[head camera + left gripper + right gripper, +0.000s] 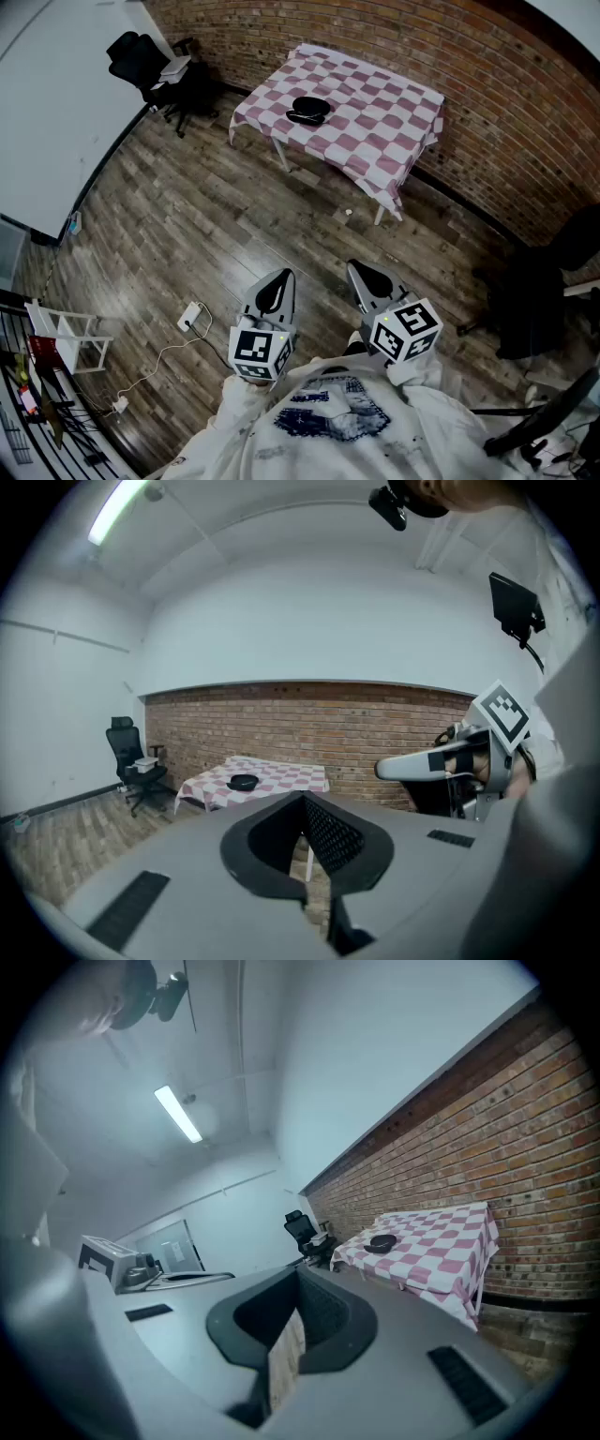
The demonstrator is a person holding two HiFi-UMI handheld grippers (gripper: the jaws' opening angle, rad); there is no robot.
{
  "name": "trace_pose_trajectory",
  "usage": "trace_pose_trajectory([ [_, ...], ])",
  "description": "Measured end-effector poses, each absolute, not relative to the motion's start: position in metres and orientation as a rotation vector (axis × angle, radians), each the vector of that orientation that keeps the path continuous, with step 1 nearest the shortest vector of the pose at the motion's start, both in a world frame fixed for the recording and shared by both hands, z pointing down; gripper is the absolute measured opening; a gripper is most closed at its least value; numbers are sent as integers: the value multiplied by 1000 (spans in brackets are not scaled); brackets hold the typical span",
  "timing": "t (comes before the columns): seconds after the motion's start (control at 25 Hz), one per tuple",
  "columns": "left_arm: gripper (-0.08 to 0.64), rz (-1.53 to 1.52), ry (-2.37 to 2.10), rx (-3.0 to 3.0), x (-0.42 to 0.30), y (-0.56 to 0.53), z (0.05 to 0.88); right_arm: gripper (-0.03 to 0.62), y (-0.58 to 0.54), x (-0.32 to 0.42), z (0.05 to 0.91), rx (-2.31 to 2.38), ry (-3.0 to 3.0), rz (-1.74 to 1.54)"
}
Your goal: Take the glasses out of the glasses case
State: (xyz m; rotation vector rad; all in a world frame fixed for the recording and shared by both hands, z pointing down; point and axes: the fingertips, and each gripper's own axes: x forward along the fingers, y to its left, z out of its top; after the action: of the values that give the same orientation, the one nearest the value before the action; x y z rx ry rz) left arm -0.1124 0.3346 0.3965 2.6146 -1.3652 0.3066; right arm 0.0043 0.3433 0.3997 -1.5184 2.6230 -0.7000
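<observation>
Glasses case (307,111): black, oval, set on the desk (375,141), on the half nearer the office chair and inward from every edge. Whether it is open or closed cannot be told at this range; no glasses can be made out in or beside it. It is the only item seen on the desk.

Desk: four-legged, covered by a pink-and-white checked cloth that hangs over the edges, placed close to the brick wall (469,66).

Left gripper (280,277): jaws brought together, nothing between them; held level-to-slightly-down near the person's chest, well apart from the desk.

Right gripper (356,270): jaws likewise seen together and empty; held just beside the left one, also well apart from the case.

Floor (187,216): grey-brown wood planks. A white adapter (190,317) with a trailing white cable is noted on it, and a small white object (348,212) by a desk leg.

Room: black office chair (141,56) by the white wall (56,103), a white item resting on its seat; a second dark chair (553,281) at the right; a tube light (117,513) on the ceiling.
</observation>
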Motion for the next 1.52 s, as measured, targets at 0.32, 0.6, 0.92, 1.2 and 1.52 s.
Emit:
trace_pose_trajectory([
  [0.32,9,274,-1375,2651,-171,403,382,14,411,-48,384,-1594,2580,-663],
  [0.6,9,264,-1347,2703,-183,447,372,14,456,-77,377,-1593,2573,-646],
  [0.92,9,250,-1394,2707,-177,447,361,14,455,-66,365,-1589,2563,-598],
  [1.2,9,265,-1437,2675,-152,417,361,14,422,-34,366,-1564,2571,-614],
  [1.52,9,293,-1500,2621,-125,380,363,14,383,0,365,-1516,2596,-634],
])
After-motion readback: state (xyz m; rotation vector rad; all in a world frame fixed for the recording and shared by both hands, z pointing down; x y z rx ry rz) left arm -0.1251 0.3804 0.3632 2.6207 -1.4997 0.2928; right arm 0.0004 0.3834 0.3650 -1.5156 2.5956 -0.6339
